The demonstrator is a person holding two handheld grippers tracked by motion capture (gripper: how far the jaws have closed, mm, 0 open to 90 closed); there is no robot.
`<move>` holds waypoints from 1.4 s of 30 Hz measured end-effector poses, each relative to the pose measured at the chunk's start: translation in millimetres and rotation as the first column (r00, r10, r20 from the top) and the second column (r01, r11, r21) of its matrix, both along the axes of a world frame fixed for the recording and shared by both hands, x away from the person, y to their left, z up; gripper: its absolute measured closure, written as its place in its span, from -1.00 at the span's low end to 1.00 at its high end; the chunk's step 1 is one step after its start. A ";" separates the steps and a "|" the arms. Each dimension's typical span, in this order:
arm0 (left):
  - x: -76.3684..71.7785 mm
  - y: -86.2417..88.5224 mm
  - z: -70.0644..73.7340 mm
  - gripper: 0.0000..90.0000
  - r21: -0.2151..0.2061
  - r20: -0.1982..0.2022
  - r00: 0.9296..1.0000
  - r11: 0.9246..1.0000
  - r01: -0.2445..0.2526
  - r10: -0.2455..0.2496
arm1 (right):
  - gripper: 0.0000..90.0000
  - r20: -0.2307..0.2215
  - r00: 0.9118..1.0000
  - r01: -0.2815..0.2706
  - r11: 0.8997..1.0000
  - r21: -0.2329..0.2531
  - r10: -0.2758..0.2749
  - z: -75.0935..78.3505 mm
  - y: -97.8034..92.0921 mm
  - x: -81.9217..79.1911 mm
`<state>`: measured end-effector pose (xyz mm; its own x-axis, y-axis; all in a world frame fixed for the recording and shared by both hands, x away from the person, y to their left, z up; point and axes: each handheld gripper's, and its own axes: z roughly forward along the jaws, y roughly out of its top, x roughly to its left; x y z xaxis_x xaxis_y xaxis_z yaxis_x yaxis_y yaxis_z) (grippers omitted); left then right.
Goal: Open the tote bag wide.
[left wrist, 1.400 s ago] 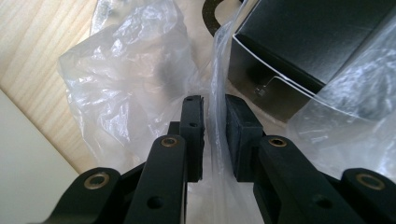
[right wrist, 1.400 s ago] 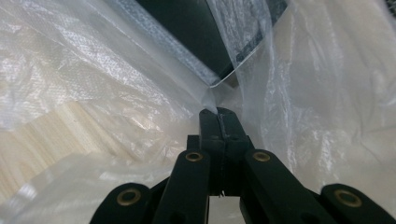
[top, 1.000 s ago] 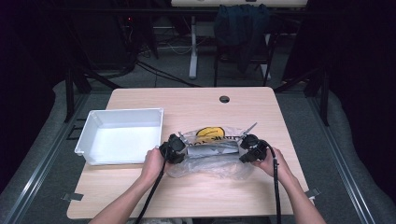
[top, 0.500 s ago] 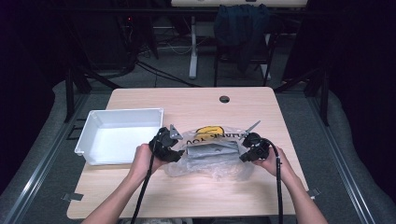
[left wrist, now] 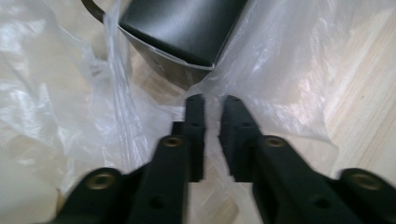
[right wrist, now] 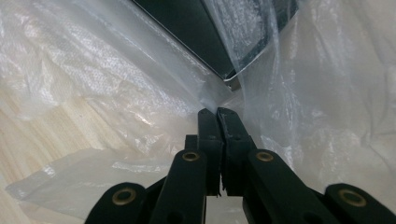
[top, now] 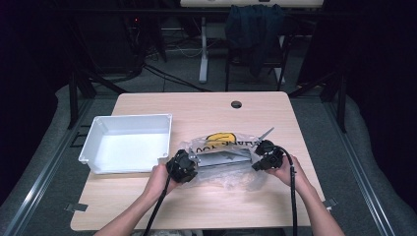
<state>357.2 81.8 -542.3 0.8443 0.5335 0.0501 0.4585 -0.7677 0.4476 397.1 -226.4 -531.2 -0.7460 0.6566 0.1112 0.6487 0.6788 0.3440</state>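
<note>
The wooden table (top: 206,110) has a small round hole (top: 236,104) near twelve o'clock. A white tray (top: 127,143) sits on it toward nine o'clock. A clear plastic bag (top: 223,162) lies on it toward five o'clock, just beside the tray, with a dark box (top: 223,158) inside.
</note>
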 end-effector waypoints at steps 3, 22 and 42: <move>2.1 -0.8 -5.7 0.99 0.018 -0.017 1.000 1.000 0.012 -0.012 | 0.98 -0.007 1.000 0.007 1.000 -0.001 -0.007 -1.9 0.1 0.8; 3.7 -0.9 -3.9 0.79 0.032 -0.003 0.999 0.999 0.037 -0.037 | 0.32 0.206 0.978 0.000 0.986 0.164 -0.035 54.3 -3.9 -12.0; 5.4 -1.2 -6.4 0.77 0.029 -0.014 0.999 0.998 0.050 -0.050 | 1.00 0.198 0.955 0.222 0.975 0.028 -0.223 -4.0 2.5 32.5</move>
